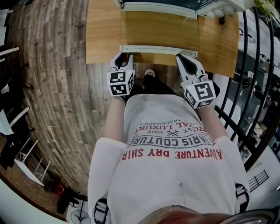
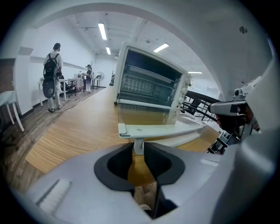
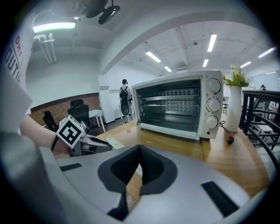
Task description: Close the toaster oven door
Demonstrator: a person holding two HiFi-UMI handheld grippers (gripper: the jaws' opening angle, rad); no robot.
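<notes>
Head view first: got the toaster oven (image 1: 153, 6) at the far side of the desk (image 1: 103, 35) with its door (image 1: 159, 28) dropped flat, wide open, door handle (image 1: 157, 49) on the edge nearest the person. Can see the left gripper (image 1: 124, 57) and right gripper (image 1: 184, 59) at opposite ends of that handle, probably for an even lift.

Left gripper view: fingers (image 2: 118, 159) clamped on the handle's left post, so a solid hold for swinging it up.

Right gripper view: fingers (image 3: 153, 165) tips-together, nothing pinched. Guessing just there to nudge the right end along.
</notes>
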